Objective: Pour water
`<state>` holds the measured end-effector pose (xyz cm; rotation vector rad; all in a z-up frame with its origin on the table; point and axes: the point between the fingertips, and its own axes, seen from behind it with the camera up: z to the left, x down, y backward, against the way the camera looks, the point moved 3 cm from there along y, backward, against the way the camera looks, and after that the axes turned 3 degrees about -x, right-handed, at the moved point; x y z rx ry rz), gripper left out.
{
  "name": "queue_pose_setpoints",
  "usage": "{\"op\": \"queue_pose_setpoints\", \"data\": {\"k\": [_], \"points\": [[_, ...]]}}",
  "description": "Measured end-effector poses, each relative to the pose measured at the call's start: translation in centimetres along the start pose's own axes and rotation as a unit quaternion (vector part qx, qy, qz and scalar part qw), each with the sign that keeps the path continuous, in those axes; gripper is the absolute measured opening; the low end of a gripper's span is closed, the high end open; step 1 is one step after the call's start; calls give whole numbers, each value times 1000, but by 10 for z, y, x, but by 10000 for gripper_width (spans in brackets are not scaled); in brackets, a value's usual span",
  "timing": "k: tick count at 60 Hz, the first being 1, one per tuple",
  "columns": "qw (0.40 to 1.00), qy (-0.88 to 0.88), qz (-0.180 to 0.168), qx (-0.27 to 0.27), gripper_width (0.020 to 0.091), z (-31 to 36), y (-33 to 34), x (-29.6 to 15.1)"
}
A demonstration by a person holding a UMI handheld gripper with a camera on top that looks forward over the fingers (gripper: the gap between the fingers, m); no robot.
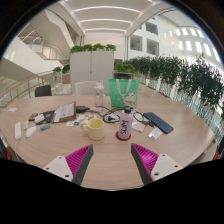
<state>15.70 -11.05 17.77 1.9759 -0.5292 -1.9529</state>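
Pink-padded fingers (72, 160) of gripper (112, 162) nearest the lens, spread wide apart, nothing between them, over bare wooden table (110, 155). Ahead of the fingers, near table centre: clear bottle (125, 126) with patterned band, upright, taken as the likely water source; just beside it, toward the left finger, pale yellow bowl (95, 127), taken as the likely receiver. Roles judged from the task only; water level not discernible.

Beyond these: green bag (123, 93), laptop (64, 112), dark flat case (160, 123) and cables beside the bottle's far side, small white items (30, 128) scattered to the left.

Risks, as judgement: tall narrow bottle, prone to tipping if struck by one finger before both close; off-centre grasp liable to slip or swing on tilting; bottle and bowl close together, so a wide approach liable to nudge the bowl; spill liable to reach laptop and cables nearby.

Room for moving: open tabletop between fingers and bottle, straight approach unobstructed; clutter chiefly behind and to either side of the pair; near table edge below the fingers, far edge well beyond; indoor plants (185, 75) and hall well apart from the work area.
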Motion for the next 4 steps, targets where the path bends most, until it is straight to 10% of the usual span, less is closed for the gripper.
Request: {"op": "queue_pose_setpoints", "data": {"k": [4], "points": [[1000, -13, -2, 3, 839, 18, 31, 0]]}}
